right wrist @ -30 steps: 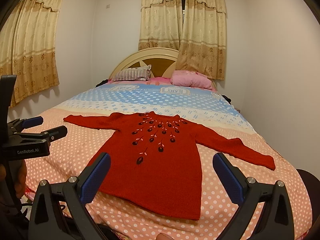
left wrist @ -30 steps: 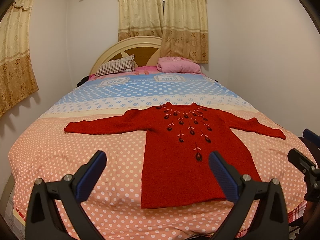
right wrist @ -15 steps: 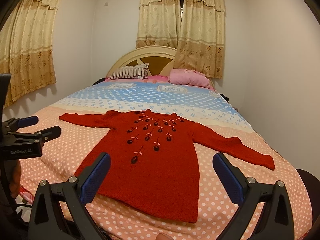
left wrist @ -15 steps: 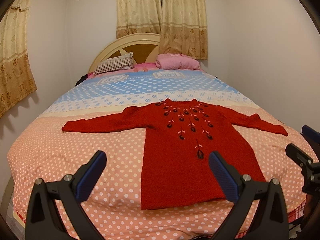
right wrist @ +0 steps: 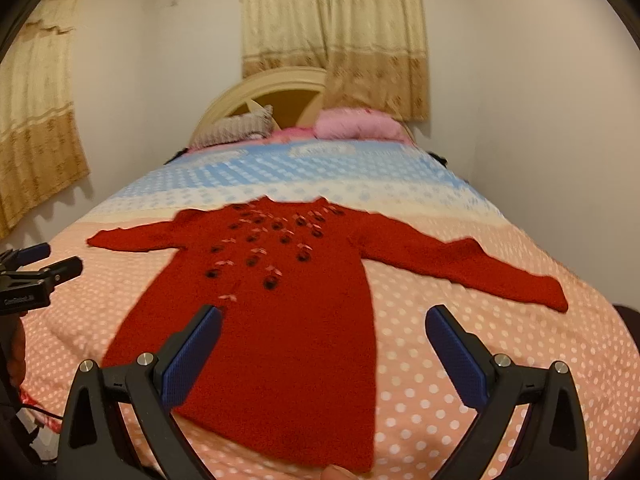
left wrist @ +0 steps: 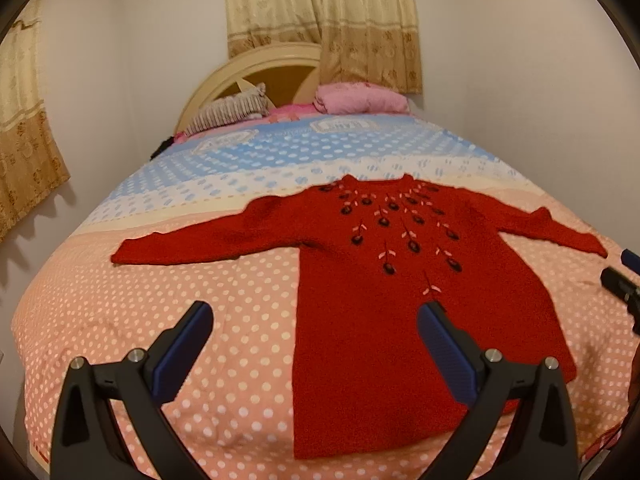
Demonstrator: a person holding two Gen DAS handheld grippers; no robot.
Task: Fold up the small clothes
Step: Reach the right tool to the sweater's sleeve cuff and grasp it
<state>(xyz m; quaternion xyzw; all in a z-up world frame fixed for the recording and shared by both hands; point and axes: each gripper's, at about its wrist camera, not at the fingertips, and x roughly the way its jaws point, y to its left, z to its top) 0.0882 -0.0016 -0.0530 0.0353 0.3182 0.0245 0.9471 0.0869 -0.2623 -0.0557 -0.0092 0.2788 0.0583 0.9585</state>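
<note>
A small red knitted sweater (left wrist: 384, 312) with dark embroidered flowers lies flat on the bed, front up, both sleeves spread sideways. My left gripper (left wrist: 314, 320) hovers open above its lower left hem, holding nothing. In the right wrist view the same sweater (right wrist: 280, 320) lies below my right gripper (right wrist: 324, 322), which also stands open and empty over the lower hem's right part. The left gripper (right wrist: 52, 260) shows at that view's left edge, and the right gripper's tips (left wrist: 624, 276) peek in at the left view's right edge.
The bed (left wrist: 100, 320) has a pink polka-dot cover turning blue farther back. A striped pillow (left wrist: 228, 110) and a pink pillow (left wrist: 360, 98) lie by the headboard (left wrist: 256, 68). Walls close in on both sides; curtains (left wrist: 320, 12) hang behind.
Both grippers have moved forward and lower toward the sweater, which now looks larger in both views. The sweater itself has not moved. Both stay open.
</note>
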